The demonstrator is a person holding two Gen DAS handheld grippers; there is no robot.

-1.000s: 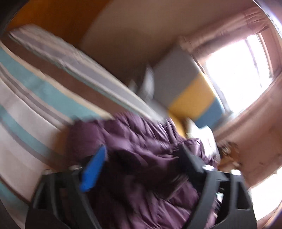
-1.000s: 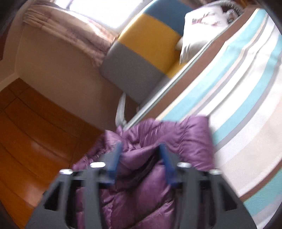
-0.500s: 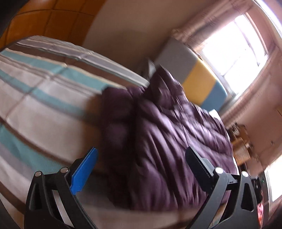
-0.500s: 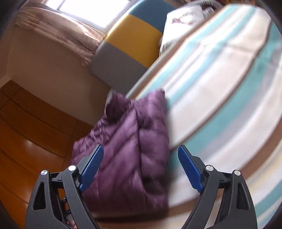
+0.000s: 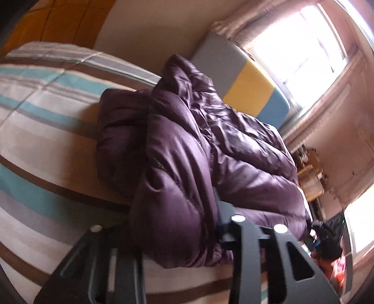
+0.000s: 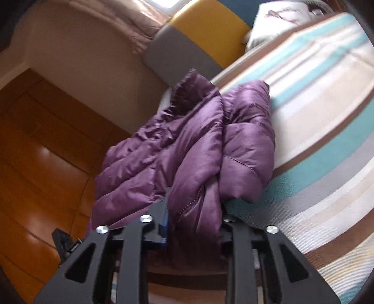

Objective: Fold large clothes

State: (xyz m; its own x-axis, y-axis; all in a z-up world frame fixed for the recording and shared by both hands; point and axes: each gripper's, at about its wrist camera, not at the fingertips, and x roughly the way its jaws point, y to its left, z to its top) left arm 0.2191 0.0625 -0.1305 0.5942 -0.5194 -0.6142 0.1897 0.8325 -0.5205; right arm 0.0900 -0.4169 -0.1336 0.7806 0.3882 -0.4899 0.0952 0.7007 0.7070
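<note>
We hold a gripper in each hand over a striped bed, and both are biting into the purple jacket that lies bunched on it.

In the left wrist view the jacket fills the middle of the frame, running from the centre toward the lower right, with a fold of it dropping to the bottom centre. Our left gripper sits at the bottom of the frame with that fold bulging between its black arms. Its jaws are closing, drawn fairly narrow, and the padded cloth is squeezed between them; the pads themselves are buried in the fabric. Behind the jacket, upper right, stands a headboard in grey, yellow and blue, under a bright window.

In the right wrist view the jacket lies in the centre, along the bed's left edge, part of it hanging off toward the wooden floor at the left of the frame. Our right gripper comes in from the bottom centre. Its jaws are also closing, narrow, with a thick pleat of the jacket pinched between them; a sliver of blue pad shows on the left side of the pleat. A white pillow lies at the upper right, beside the headboard.
</note>
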